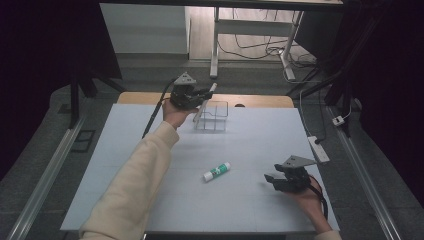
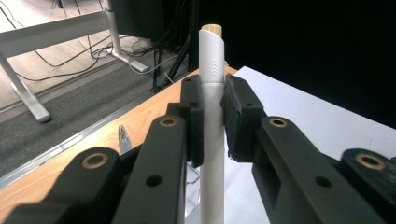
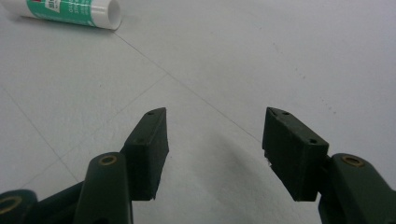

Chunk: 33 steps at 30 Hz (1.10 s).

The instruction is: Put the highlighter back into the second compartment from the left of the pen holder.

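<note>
My left gripper [image 1: 204,95] is held at the far side of the table, shut on a slim white pen-like stick [image 2: 211,116] with a tan tip. The stick [image 1: 204,105] slants down toward a clear plastic box [image 1: 214,117] just right of the gripper. In the left gripper view both pads clamp the stick's middle. My right gripper [image 1: 270,178] rests low at the near right of the table, jaws open and nothing between them [image 3: 212,149]. A white glue stick with a green label [image 1: 217,171] lies on the table, left of the right gripper, and shows at the top left of the right gripper view [image 3: 70,11].
The white table top [image 1: 250,145] has a wooden strip [image 1: 260,100] along its far edge. A white power strip [image 1: 319,148] lies off the right edge. Beyond the table stand desk legs and loose cables on the floor.
</note>
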{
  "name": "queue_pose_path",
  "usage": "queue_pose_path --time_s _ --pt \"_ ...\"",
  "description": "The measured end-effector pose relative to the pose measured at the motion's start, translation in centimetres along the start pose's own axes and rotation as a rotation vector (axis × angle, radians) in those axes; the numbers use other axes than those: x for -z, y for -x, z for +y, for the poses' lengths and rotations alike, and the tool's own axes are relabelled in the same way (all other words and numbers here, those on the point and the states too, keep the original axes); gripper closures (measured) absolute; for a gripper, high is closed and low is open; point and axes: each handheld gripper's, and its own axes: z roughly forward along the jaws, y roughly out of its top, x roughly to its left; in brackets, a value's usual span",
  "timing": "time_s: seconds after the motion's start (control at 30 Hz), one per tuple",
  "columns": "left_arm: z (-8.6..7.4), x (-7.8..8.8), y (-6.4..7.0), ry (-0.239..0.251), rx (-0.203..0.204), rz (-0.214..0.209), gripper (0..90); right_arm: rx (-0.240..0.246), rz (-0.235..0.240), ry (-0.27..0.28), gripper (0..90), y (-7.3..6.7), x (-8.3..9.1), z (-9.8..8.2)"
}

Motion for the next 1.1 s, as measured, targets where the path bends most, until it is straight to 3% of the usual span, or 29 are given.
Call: queue_pose_path --time_s 1.1 --pt "0.8 -3.4 -0.9 0.013 0.023 0.004 78.2 -0.014 0.001 0.0 39.8 0.2 -0.1 -0.2"
